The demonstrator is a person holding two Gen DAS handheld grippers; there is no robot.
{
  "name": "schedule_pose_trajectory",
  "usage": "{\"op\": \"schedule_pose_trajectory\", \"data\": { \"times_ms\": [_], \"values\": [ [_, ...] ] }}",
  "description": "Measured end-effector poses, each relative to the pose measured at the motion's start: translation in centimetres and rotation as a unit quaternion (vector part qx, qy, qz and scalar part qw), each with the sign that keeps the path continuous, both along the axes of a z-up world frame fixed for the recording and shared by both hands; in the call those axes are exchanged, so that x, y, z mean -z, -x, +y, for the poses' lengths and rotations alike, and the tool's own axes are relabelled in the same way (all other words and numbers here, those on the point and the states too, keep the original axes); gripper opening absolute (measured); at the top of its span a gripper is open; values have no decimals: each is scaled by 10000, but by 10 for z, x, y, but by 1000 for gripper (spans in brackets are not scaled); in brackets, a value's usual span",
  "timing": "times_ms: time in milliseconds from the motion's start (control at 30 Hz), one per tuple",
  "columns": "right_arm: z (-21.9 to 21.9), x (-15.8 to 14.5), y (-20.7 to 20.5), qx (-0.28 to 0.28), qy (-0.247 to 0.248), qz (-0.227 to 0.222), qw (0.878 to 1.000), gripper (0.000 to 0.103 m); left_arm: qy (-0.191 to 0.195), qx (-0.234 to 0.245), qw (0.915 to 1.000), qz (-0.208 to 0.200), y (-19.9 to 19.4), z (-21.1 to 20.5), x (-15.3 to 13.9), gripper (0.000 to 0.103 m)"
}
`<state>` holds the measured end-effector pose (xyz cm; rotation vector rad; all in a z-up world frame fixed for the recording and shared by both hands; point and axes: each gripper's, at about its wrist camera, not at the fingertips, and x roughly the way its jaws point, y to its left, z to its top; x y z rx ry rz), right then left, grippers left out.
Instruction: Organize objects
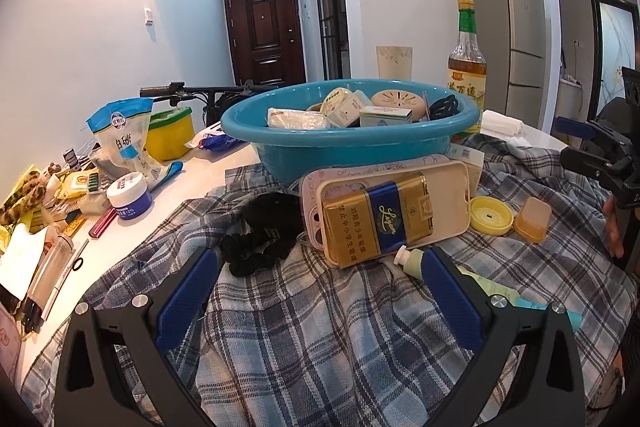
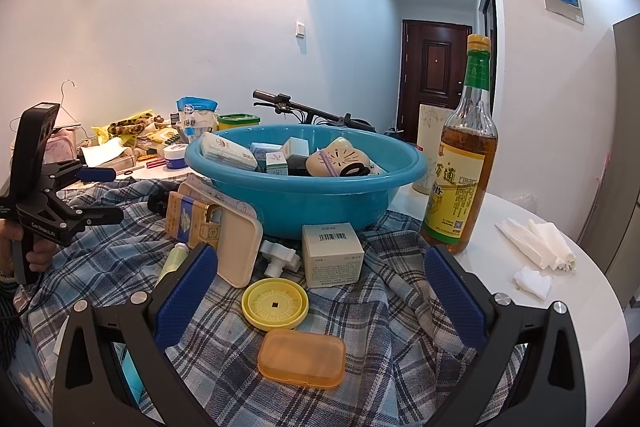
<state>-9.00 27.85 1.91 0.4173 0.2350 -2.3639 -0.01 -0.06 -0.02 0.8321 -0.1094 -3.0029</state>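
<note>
The blue basin (image 2: 304,199) sits mid-table on the plaid shirt (image 2: 224,343), and it reads as the collection point: small boxes, a tissue pack and a round cream case are already heaped inside, so loose bits likely go there. Right in front of it, on the shirt, wait the leftovers. An orange soap case (image 2: 302,359) lies closest, directly between the spread fingers of the right gripper (image 2: 320,295), with a yellow lid (image 2: 275,303) just beyond it and a white box (image 2: 332,254) standing behind that, near the basin wall. Nothing is pinched; those blue pads (image 2: 186,291) stand wide apart, lined up as if to straddle the case or the lid next, my guess.

Over on the other side, the left gripper (image 1: 320,291) hovers with its fingers also spread and empty. Ahead of it a gold cigarette pack (image 1: 378,217) rests on a cream phone case (image 1: 448,203), which leans against the basin's foot. A black scrunchie (image 1: 264,235) lies just left, a green tube (image 1: 412,261) touching the right pad's tip.

Further out, a tall vinegar bottle (image 2: 464,163) stands upright beside the basin, probably too tall to go in. White tissues (image 2: 540,239) lie on the bare table (image 2: 580,307) beyond. The far left end is crowded with a sugar bag (image 1: 120,135), a white jar (image 1: 129,195) and a yellow tub (image 1: 168,135).
</note>
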Motion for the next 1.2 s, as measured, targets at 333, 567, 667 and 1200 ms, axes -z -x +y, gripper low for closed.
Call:
{"op": "schedule_pose_trajectory", "data": {
  "times_ms": [333, 567, 667, 1200],
  "values": [
    [1, -1, 0, 21, 10, 21, 10000, 103, 23, 4, 9999, -103, 1, 1, 1, 103],
    [1, -1, -1, 23, 14, 24, 10000, 103, 9, -1, 10000, -99, 3, 1, 1, 103],
    [1, -1, 0, 22, 13, 23, 10000, 103, 15, -2, 10000, -88, 3, 1, 1, 103],
    [2, -2, 0, 20, 16, 35, 10000, 103, -18, -32, 9999, -113, 4, -1, 1, 103]
  ]
}}
